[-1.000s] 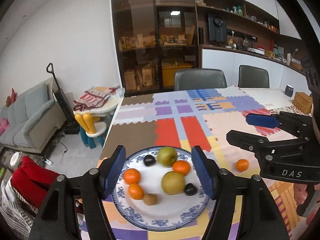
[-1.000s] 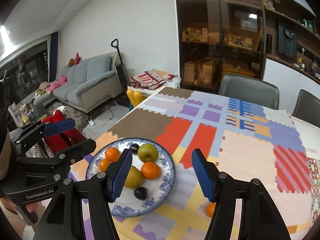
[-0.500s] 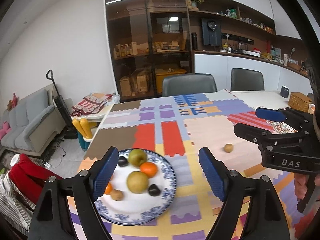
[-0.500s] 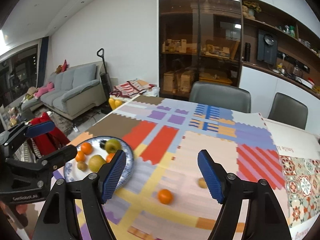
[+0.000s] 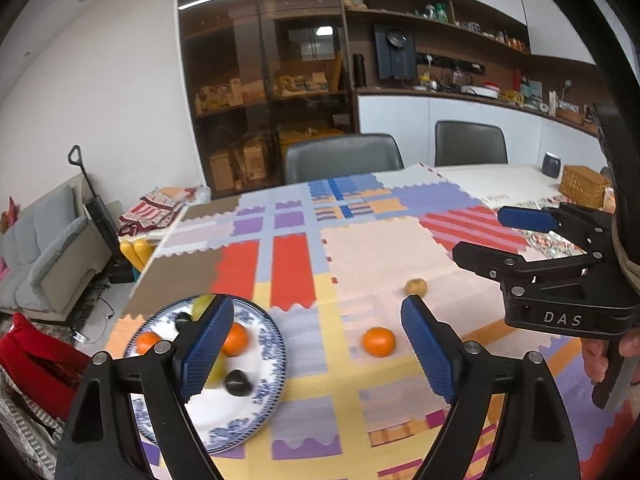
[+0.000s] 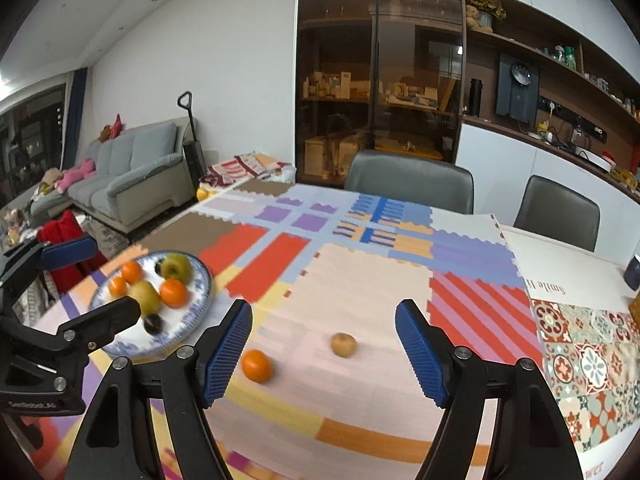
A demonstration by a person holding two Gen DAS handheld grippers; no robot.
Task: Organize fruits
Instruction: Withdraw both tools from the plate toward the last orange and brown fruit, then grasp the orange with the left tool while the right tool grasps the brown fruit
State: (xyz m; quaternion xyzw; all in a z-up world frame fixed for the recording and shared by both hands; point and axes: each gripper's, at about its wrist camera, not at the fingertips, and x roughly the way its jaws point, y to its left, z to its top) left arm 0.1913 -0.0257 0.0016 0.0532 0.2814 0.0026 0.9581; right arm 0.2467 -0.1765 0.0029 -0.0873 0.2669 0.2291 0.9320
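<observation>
A blue-and-white plate holds several fruits: oranges, a green apple, a yellow pear and dark plums. A loose orange and a small brown fruit lie on the patchwork mat to the right of the plate. My left gripper is open and empty above the plate's right edge, with the loose orange between its fingers in view. My right gripper is open and empty above the two loose fruits.
The colourful patchwork mat covers the table. Two grey chairs stand at the far side. A wicker basket and a dark jar sit at the far right. A sofa stands to the left, off the table.
Both grippers have shifted right, away from the plate. The loose orange and brown fruit now sit between the fingers in both views. Both stay open.
</observation>
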